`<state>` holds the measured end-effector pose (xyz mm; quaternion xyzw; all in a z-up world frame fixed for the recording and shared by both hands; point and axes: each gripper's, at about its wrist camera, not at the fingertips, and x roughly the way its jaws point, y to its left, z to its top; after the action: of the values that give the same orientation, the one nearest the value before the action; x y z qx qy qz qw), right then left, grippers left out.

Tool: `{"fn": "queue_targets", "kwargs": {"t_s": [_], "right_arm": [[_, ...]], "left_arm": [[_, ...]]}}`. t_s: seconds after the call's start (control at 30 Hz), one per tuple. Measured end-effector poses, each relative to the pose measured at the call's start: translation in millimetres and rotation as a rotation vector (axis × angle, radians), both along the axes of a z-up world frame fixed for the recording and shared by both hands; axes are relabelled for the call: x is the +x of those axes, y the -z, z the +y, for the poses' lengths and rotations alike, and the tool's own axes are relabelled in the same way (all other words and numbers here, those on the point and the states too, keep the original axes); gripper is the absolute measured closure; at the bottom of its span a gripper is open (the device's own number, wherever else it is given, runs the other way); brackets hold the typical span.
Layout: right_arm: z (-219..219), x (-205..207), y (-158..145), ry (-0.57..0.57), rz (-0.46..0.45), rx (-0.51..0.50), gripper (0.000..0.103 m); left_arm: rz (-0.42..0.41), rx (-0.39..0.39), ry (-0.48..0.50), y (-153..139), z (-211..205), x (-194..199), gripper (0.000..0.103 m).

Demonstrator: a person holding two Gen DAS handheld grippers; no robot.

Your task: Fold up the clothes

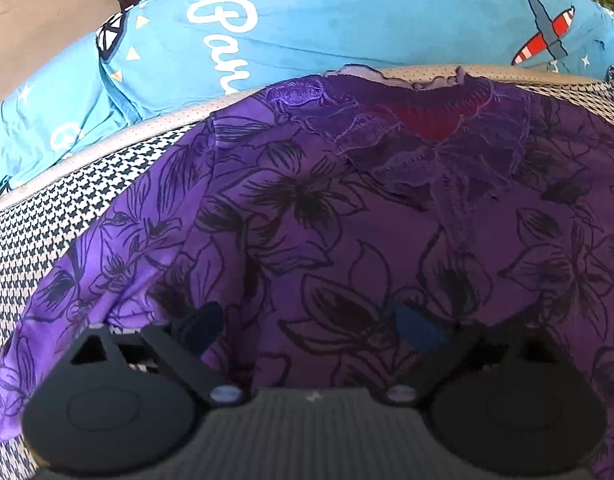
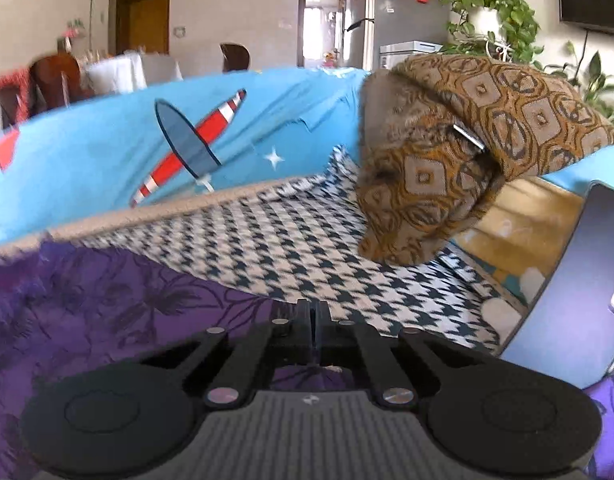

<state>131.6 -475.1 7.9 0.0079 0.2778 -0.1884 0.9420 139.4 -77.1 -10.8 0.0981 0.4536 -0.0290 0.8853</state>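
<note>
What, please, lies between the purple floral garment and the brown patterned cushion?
Only bare houndstooth cover separates the purple floral garment from the brown patterned cushion, in the right wrist view.

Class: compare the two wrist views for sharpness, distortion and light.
Left wrist view: purple floral garment fairly sharp, edges bowed by fisheye, even light. Right wrist view: houndstooth cover smeared by motion blur, bright daylight at the doorway.

The left tongs (image 1: 315,330) sit at the bottom centre of their frame, fingers spread wide and angled downward. The right tongs (image 2: 313,316), low in their frame, have their fingers pressed together.
</note>
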Motion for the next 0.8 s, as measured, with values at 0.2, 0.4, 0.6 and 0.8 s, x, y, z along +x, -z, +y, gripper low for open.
{"fn": "queue_targets", "kwargs": {"t_s": [0.2,0.4,0.6,0.8], "right_arm": [[-6.0,-3.7,-8.0,0.002,-0.049,0.092,0.1],[-7.1,-13.5,-19.7,-0.042,-0.06,0.156,0.097],[7.6,-35.2,-18.8,-0.183,0.013,0.223,0.083],[32.7,-58.2,-10.8,-0.311,0.093,0.174,0.056]], "left_arm": [[-0.003,0.012,0.02,1.5,-5.0,-3.6,0.005],[-0.015,0.029,0.022,-0.5,-4.1,-7.9,0.004],[-0.039,0.016,0.017,-10.5,1.2,-22.2,0.004],[-0.039,-0.007,0.013,-14.8,6.1,-40.4,0.003]]}}
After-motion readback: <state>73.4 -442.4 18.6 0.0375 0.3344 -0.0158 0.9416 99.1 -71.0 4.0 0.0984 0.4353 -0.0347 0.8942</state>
